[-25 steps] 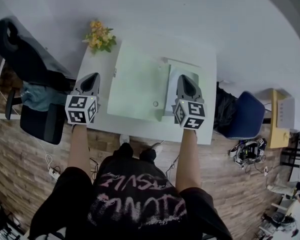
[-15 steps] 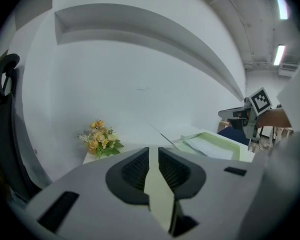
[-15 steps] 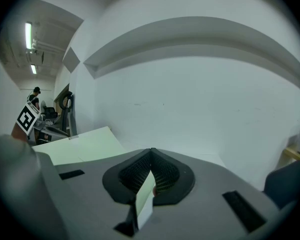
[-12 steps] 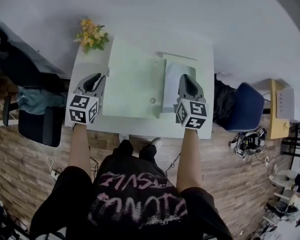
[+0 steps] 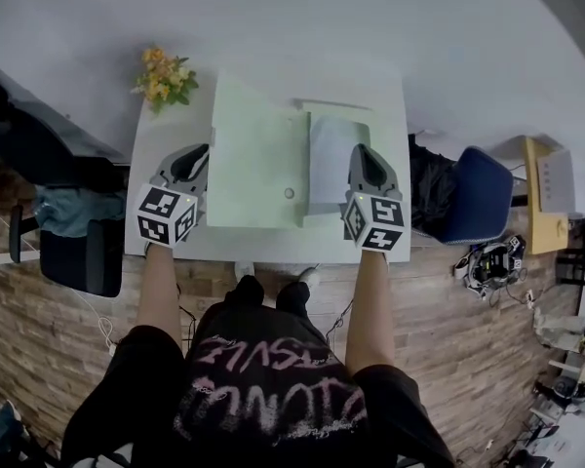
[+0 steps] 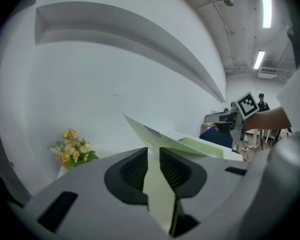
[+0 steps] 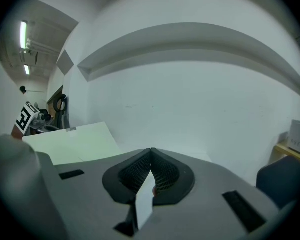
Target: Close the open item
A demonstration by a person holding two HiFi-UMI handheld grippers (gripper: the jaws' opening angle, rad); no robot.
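White tabletop [image 5: 166, 178] by wall. Green folder cover [image 5: 258, 164] pinched at edge by left tool [image 5: 193, 159], likely for swinging shut; white sheet [image 5: 331, 154] pinched by right tool [image 5: 365, 156], steadied.

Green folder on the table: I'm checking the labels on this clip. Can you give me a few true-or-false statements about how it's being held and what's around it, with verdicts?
1. The left gripper is shut on the edge of the green cover. True.
2. The right gripper is open and holds nothing. False: its jaws are closed on the thin edge of the white panel.
3. The flowers stand at the far left corner of the table. True.
4. The green cover is folded shut over the white panel. False: it is open, to the left of the panel, which is in plain sight.
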